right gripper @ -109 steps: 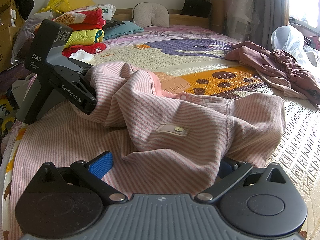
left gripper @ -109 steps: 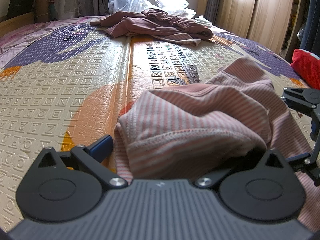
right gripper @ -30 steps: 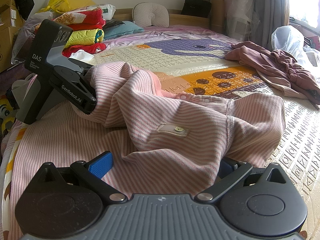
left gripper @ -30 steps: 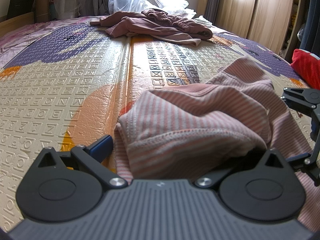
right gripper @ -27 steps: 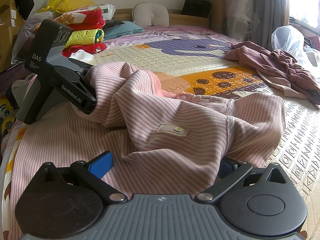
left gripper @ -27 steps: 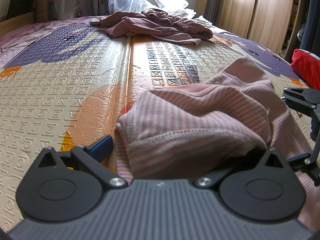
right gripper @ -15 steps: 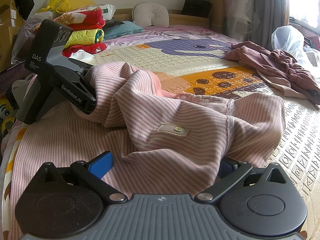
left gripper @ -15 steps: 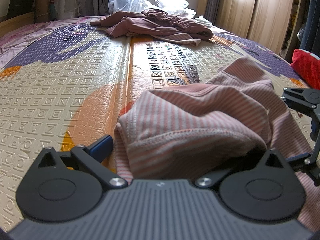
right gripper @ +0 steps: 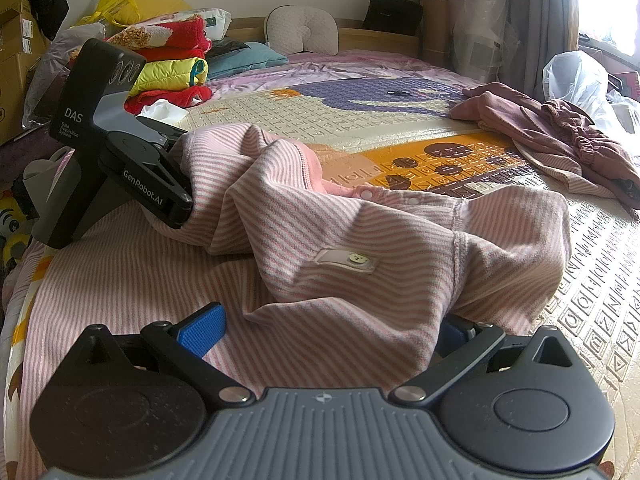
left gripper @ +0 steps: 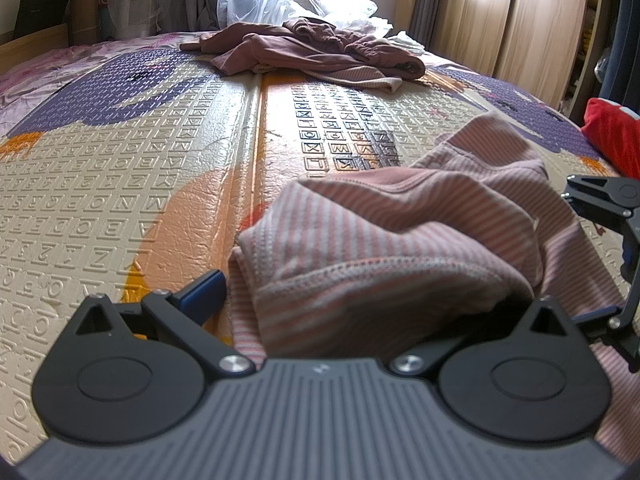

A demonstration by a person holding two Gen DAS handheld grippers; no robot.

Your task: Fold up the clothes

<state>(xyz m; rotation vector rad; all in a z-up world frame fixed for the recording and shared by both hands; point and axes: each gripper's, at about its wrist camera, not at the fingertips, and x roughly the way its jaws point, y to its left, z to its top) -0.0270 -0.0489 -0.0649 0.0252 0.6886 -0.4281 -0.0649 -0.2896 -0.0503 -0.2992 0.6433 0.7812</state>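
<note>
The pink striped garment [right gripper: 360,248] is lying bunched up on the play mat [left gripper: 120,184] that covers the bed, part of it spread flat toward the near edge and part humped up in a loose fold. It's thin knit cotton by the look of it, so light, floppy and zero stiffness. It'll sag wherever it isn't held, and a pinch in the middle would just drag a wrinkle along. I'd say go for hems, seams or corners; the stitched edge right in front of the left camera looks like a decent spot.

Left gripper [left gripper: 360,292]: fingers spread wide, with the folded hem sitting between them. One blue pad [left gripper: 202,294] is visible and clear of the cloth, the other is buried under fabric, so it's around the cloth rather than clamping it as far as I can tell.

Right gripper [right gripper: 328,328]: same deal, fingers wide apart, the fold draped over the space between them and resting on the far-side finger. Not squeezing anything.

There's also a maroon pile [left gripper: 320,52] well away at the far end of the mat, untouched.
</note>
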